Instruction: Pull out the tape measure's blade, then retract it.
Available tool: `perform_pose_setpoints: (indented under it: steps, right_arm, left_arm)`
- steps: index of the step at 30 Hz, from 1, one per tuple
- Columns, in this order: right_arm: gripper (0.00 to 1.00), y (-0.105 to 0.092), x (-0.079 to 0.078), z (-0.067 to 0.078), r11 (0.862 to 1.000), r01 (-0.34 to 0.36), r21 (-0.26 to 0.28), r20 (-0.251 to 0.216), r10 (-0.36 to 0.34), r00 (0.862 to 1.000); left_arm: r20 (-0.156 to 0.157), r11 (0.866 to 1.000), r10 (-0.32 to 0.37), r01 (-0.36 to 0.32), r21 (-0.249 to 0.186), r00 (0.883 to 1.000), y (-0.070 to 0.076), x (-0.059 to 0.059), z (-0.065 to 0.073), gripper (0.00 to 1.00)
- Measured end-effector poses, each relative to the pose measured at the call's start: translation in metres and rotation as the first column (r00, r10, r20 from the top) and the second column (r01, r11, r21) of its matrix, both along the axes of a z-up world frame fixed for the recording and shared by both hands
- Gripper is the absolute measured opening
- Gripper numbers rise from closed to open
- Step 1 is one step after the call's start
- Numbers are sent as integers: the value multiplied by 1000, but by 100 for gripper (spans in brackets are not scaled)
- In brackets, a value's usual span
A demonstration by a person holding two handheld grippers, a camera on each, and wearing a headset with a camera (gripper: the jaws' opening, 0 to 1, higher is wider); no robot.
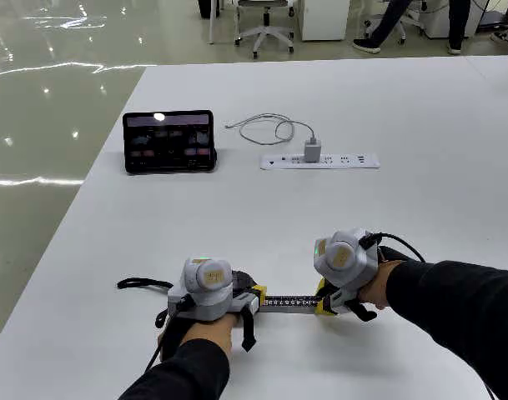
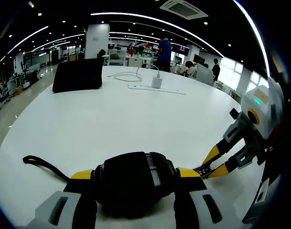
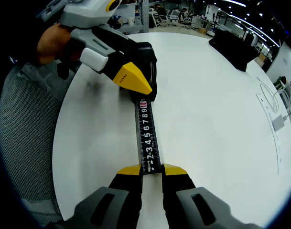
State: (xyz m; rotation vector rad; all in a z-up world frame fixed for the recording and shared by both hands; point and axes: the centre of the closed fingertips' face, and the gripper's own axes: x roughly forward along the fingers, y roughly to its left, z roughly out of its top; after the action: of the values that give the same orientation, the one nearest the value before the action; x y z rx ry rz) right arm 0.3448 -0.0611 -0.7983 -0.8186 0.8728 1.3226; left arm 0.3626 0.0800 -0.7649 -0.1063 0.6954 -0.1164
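A black tape measure case lies on the white table, clamped between my left gripper's yellow-tipped fingers. Its black wrist strap trails off to the left. In the head view the case sits under the left gripper near the front edge. A short length of blade with printed numbers runs from the case to my right gripper, which is shut on the blade's end. The blade spans the gap between the two grippers. The right gripper is at the blade's right end.
A dark tablet stands propped at the back left. A white power strip with a charger and coiled cable lies behind the middle. Office chairs and a person's legs stand past the table's far edge.
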Motion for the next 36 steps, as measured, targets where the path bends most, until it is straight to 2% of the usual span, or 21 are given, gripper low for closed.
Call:
perform_pose_setpoints:
  steps: [13,19,36]
  right_arm:
    - [11,11,1,0,1000,12,25,-1,-12,1000]
    - [11,14,0,1,999,-19,41,10,18,1000]
    - [11,26,0,2,998,3,68,-2,-3,1000]
  left_arm:
    - [-4,1000,4,-4,-2,1000,0,0,0,61]
    - [-5,1000,3,-3,-3,1000,0,0,0,61]
    - [-6,1000,1,-1,-4,1000,0,0,0,61]
